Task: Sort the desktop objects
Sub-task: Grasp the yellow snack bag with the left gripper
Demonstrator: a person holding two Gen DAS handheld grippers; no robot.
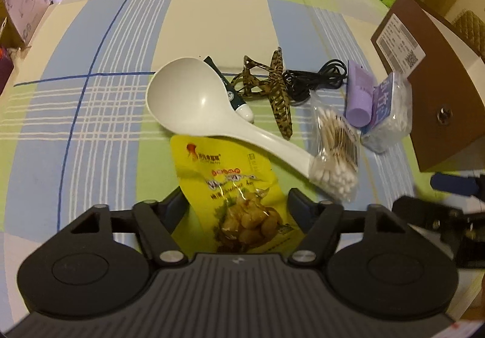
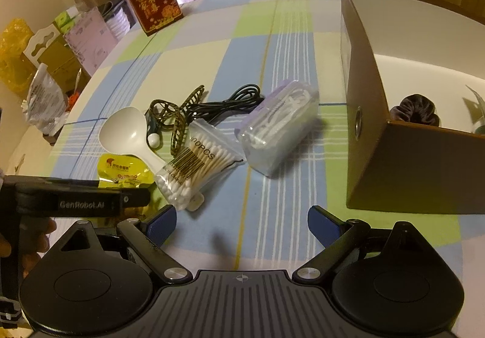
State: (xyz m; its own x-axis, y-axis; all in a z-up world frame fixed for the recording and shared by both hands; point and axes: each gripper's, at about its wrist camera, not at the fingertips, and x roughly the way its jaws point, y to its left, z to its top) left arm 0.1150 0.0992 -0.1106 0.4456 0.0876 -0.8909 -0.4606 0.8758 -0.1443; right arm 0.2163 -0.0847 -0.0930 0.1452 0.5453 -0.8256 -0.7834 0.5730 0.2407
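While the left hand-held gripper stands spread, the yellow snack packet lies between its fingers, unpinched.

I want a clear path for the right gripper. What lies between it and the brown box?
Nothing: in the right wrist view, only bare checked tablecloth separates the open right gripper from the brown box.
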